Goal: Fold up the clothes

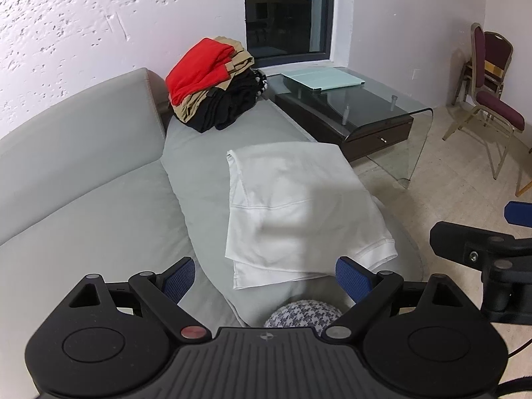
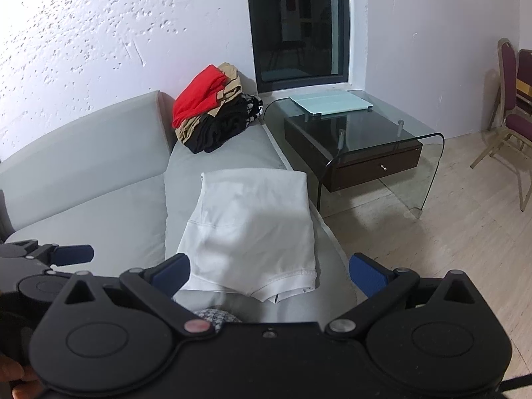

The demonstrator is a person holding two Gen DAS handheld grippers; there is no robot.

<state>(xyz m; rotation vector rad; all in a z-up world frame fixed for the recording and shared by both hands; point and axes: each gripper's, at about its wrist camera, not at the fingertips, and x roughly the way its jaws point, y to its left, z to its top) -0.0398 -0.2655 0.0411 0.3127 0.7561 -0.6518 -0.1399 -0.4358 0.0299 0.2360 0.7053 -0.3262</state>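
A grey sofa (image 1: 83, 173) carries everything. On its seat lies a folded white garment (image 1: 299, 206), with a stack (image 1: 212, 83) of folded clothes behind it at the sofa's far end. Nearest, the left gripper (image 1: 266, 281) and right gripper (image 2: 269, 274) are both spread, grasping nothing.

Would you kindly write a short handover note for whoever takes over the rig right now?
Left claw: open, empty, hovering above the near edge of the white garment.
Right claw: open, empty, hovering beside it over the same edge.
White garment: lies folded on the grey sofa seat, nothing gripping it.
Stack of folded clothes: red, tan and black, at the sofa's far end by the glass side table.
Done: the white garment looks folded.
Left: probably one more fold if wanted, then move it onto the stack.
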